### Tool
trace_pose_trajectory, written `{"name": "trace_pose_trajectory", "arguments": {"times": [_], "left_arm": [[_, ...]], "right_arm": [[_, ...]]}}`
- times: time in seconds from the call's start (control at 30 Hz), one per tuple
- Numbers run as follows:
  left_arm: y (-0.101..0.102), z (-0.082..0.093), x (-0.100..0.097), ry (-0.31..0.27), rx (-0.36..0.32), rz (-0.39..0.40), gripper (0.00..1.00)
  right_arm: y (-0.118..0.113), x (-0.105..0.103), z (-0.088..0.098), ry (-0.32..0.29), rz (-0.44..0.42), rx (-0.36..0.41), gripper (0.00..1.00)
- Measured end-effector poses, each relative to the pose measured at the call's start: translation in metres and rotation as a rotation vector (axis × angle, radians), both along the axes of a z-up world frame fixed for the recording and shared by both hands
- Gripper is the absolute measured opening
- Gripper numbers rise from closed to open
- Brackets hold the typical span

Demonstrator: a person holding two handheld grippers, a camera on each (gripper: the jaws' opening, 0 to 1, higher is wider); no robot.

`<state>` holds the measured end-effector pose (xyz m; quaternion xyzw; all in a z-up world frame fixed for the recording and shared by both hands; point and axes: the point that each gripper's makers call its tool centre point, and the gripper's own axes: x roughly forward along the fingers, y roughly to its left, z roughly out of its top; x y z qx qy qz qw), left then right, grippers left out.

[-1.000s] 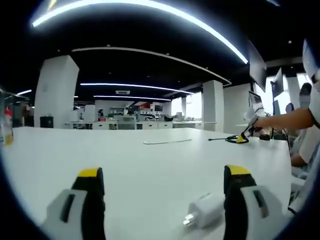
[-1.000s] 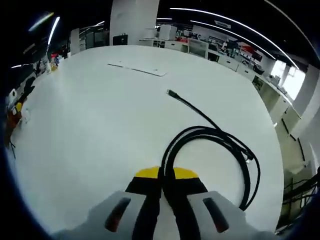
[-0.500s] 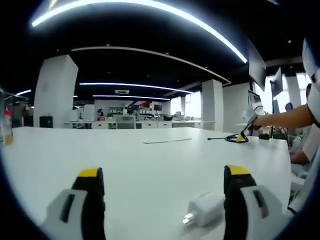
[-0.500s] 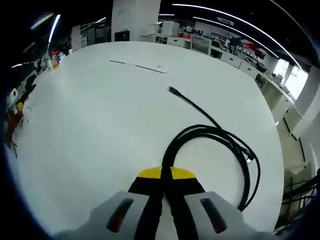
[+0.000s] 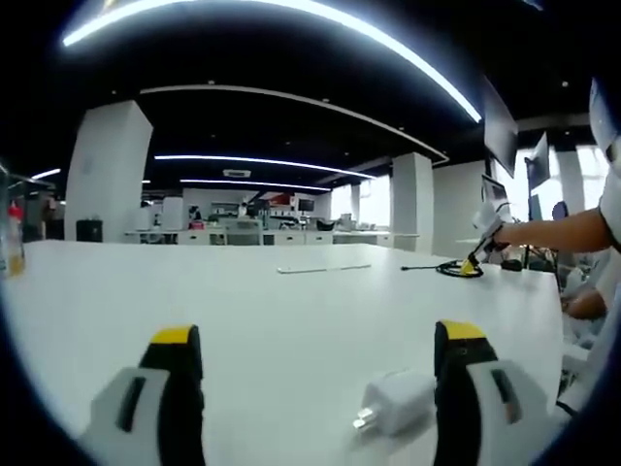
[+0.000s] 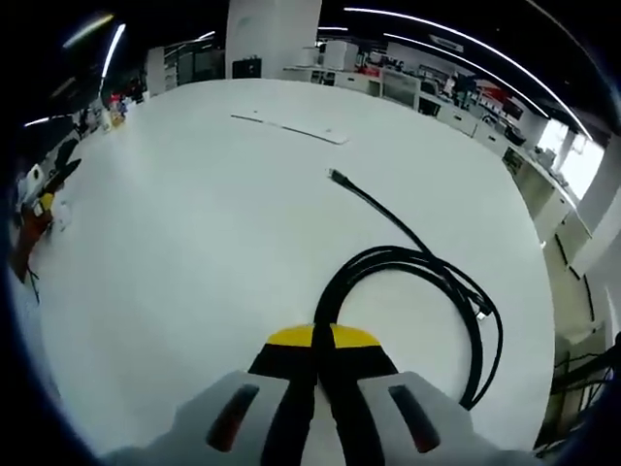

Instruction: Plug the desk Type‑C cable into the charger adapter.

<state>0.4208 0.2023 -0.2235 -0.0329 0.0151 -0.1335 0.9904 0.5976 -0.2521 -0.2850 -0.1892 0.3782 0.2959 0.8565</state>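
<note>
While my left gripper (image 5: 315,335) stood wide open and held nothing in the left gripper view, one white adapter (image 5: 396,401) lay on the table (image 5: 252,311) just inside my right-hand jaw, its prongs turned toward the gap. Far off at the right of that view my right gripper (image 5: 473,266) sat low over the dark coil. I could not tell from there which face of the adapter carried the port. To do this step well, I judged, I ought to close on the adapter's flat sides and lift it with the port face left free, not covered by a jaw.

Seen in the right gripper view, my right gripper (image 6: 316,336) was closed on the cable (image 6: 412,262), the yellow tips pinched together with the black cord running out between them. I counted one cable, looped in a few turns on the table, with one free plug (image 6: 336,176) lying well ahead at the end of a straight run. A flat pale strip (image 6: 296,126) lay farther back. My grip sat on the coil, far from that plug, so I judged a hold close behind the plug would steer it better into the port.
</note>
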Motion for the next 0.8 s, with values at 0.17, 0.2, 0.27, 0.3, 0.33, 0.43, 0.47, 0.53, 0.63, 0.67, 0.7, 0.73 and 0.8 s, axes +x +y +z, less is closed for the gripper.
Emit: {"name": "trace_pose_trajectory", "arguments": {"times": [0.17, 0.2, 0.27, 0.3, 0.33, 0.43, 0.47, 0.53, 0.63, 0.67, 0.7, 0.73, 0.8], "left_arm": [[0.0, -0.001, -0.001, 0.005, -0.001, -0.002, 1.0], [0.0, -0.001, 0.0, 0.005, -0.001, -0.003, 1.0], [-0.001, -0.001, 0.0, 0.003, 0.0, -0.006, 1.0], [-0.001, -0.001, 0.0, 0.002, 0.001, -0.007, 1.0], [-0.001, 0.0, 0.0, 0.0, 0.002, -0.008, 1.0], [-0.001, 0.001, 0.0, -0.002, 0.008, -0.009, 1.0], [-0.001, 0.002, 0.0, -0.003, 0.009, -0.01, 1.0], [-0.002, 0.002, 0.0, -0.002, 0.01, -0.012, 1.0], [-0.003, 0.002, 0.0, -0.003, 0.01, -0.013, 1.0], [-0.004, 0.003, 0.0, -0.005, 0.012, -0.014, 1.0], [-0.004, 0.004, 0.0, -0.007, 0.015, -0.015, 1.0], [-0.004, 0.005, 0.0, -0.01, 0.02, -0.015, 1.0], [-0.003, 0.007, 0.0, -0.016, 0.034, -0.015, 1.0]], "right_arm": [[0.004, -0.006, -0.002, 0.011, 0.011, 0.003, 0.02], [0.007, -0.009, -0.002, 0.014, 0.014, 0.002, 0.02], [0.009, -0.013, -0.002, 0.023, 0.021, 0.003, 0.02], [0.009, -0.014, -0.002, 0.029, 0.027, 0.005, 0.02], [0.01, -0.015, -0.002, 0.032, 0.031, 0.006, 0.02], [0.003, -0.01, -0.001, 0.047, 0.044, 0.011, 0.02], [0.002, -0.01, -0.001, 0.05, 0.05, 0.01, 0.02], [0.007, -0.017, -0.001, 0.057, 0.066, 0.008, 0.02], [0.01, -0.022, -0.001, 0.069, 0.084, 0.003, 0.02], [0.012, -0.025, -0.001, 0.072, 0.089, 0.001, 0.02], [0.018, -0.031, -0.001, 0.074, 0.095, 0.001, 0.02], [0.021, -0.035, -0.001, 0.076, 0.1, 0.002, 0.02], [0.022, -0.038, 0.0, 0.082, 0.112, 0.008, 0.02]]}}
